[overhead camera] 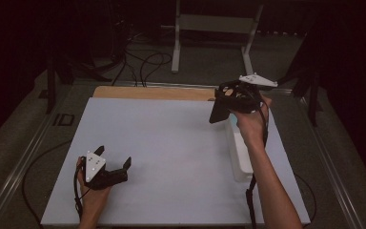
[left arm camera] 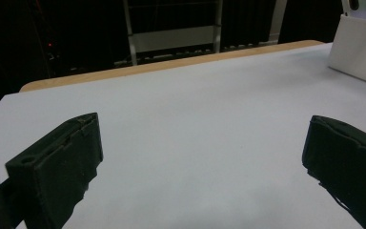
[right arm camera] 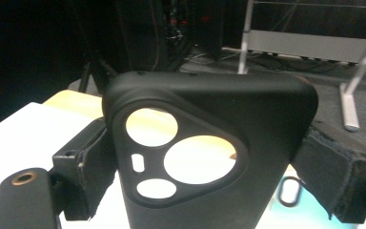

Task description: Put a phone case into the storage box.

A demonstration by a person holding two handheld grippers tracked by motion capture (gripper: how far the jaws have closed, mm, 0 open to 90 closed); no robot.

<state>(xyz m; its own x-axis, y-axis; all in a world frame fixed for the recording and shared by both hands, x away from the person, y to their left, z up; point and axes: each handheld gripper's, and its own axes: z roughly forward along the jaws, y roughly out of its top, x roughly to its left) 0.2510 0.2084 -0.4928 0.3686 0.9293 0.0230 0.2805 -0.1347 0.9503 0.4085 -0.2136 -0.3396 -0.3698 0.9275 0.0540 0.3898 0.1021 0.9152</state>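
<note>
My right gripper point(overhead camera: 228, 101) is raised over the table's far right and is shut on a black phone case point(overhead camera: 217, 113). In the right gripper view the case point(right arm camera: 209, 100) stands upright between the jaws, back side toward the camera, with a three-cornered camera cutout; the gripper point(right arm camera: 207, 167) clamps its two side edges. My left gripper point(overhead camera: 114, 156) rests low at the table's near left, open, with nothing between its fingers. The left gripper view shows that gripper point(left arm camera: 202, 157) with its jaws wide apart over the bare white top.
A white bin point(overhead camera: 240, 157) sits on the right side of the white table point(overhead camera: 171, 143), under my right forearm; the bin point(left arm camera: 360, 52) also appears far right from the left gripper. A wooden strip point(overhead camera: 152, 92) edges the back. A metal stand point(overhead camera: 209, 24) and cables lie on the floor beyond.
</note>
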